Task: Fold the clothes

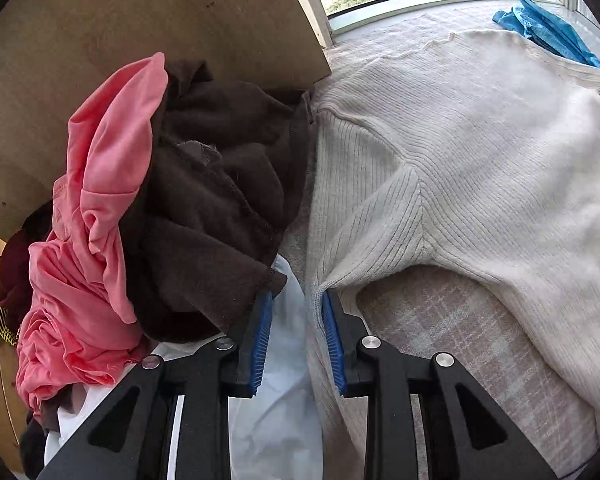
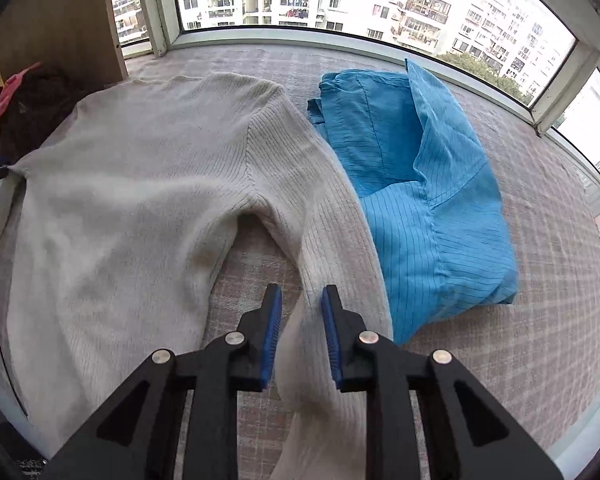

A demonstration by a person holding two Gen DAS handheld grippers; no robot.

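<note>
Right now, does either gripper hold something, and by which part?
Both straddle a sleeve of the cream ribbed knit sweater: left gripper, right gripper. Jaws open; no firm hold.

No lettering, label, brand mark or number can be read anywhere in either wrist view, neither on the garments nor on the black gripper frames, nor on the apartment blocks beyond the window.
</note>
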